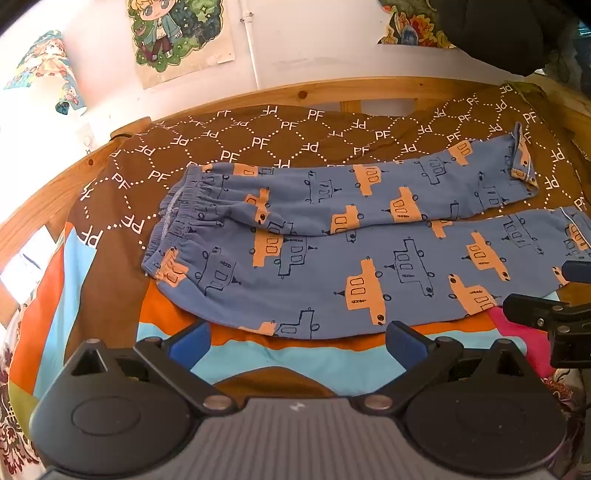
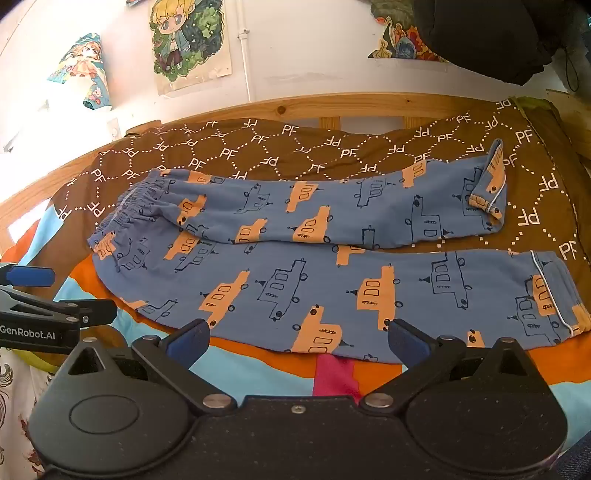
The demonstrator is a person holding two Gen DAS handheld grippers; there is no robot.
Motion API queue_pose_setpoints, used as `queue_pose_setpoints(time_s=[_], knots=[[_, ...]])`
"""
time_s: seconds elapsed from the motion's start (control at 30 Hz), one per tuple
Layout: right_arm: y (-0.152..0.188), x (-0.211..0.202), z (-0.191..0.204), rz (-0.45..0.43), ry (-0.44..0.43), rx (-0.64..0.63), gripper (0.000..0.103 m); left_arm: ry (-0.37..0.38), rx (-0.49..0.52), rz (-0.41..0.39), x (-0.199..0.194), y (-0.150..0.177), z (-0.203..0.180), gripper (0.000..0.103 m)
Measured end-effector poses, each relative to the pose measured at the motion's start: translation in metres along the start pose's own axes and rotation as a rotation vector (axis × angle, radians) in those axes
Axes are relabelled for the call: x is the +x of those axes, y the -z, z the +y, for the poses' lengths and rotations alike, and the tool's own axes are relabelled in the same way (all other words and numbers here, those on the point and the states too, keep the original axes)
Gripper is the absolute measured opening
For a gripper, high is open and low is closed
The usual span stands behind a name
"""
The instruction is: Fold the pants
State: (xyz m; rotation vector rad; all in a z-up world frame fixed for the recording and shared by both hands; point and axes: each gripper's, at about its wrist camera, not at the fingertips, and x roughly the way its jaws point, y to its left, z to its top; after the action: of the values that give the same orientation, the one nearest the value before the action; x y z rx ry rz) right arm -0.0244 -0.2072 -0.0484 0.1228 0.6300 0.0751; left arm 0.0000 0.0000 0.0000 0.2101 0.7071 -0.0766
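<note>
Blue pants (image 1: 332, 236) with orange and outlined car prints lie flat on the bed, waistband (image 1: 173, 225) at the left, both legs stretched right. The far leg's cuff (image 1: 522, 162) is turned over. The pants also show in the right wrist view (image 2: 314, 258), near cuff (image 2: 554, 295) at right. My left gripper (image 1: 297, 341) is open and empty, just in front of the near leg's edge. My right gripper (image 2: 297, 341) is open and empty at the same edge, further right. Each gripper shows at the side of the other's view: the right one (image 1: 554, 314), the left one (image 2: 44, 314).
The pants rest on a brown "PF" patterned cover (image 1: 258, 144) and a striped orange, light-blue and pink blanket (image 1: 295, 358). A wooden bed frame (image 1: 332, 88) runs behind, then a white wall with posters (image 1: 177, 37). A dark garment (image 2: 491, 33) hangs at top right.
</note>
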Motion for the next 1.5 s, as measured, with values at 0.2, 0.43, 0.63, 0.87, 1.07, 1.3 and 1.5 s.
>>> queue_pose_setpoints(time_s=[0.2,0.43,0.63,0.87,1.07,1.3,1.5], knots=[[-0.0001,0.0,-0.0005,-0.001,-0.001,0.002,0.102,-0.004,0.0,0.001,0.0001,-0.0001,0.0001,0.103],[0.0,0.0002,-0.0005,0.001,-0.002,0.003,0.102,-0.004,0.0,0.001,0.0,0.0001,0.0002,0.103],[0.0001,0.0004,-0.0004,0.002,-0.002,0.005,0.102,-0.003,0.003,0.001,0.0,0.0,-0.0003,0.103],[0.0002,0.0004,0.0,0.003,-0.002,0.006,0.102,-0.003,0.003,0.002,0.0001,0.0,-0.0003,0.103],[0.0003,0.0008,-0.0002,0.004,-0.003,0.007,0.102,-0.003,0.003,0.002,0.0001,0.0,-0.0003,0.103],[0.0004,0.0012,-0.0006,0.006,-0.003,0.008,0.102,-0.003,0.003,0.002,0.0,0.0,-0.0003,0.103],[0.0004,0.0015,-0.0007,0.007,-0.003,0.009,0.102,-0.003,0.003,0.002,0.0001,0.0,-0.0002,0.103]])
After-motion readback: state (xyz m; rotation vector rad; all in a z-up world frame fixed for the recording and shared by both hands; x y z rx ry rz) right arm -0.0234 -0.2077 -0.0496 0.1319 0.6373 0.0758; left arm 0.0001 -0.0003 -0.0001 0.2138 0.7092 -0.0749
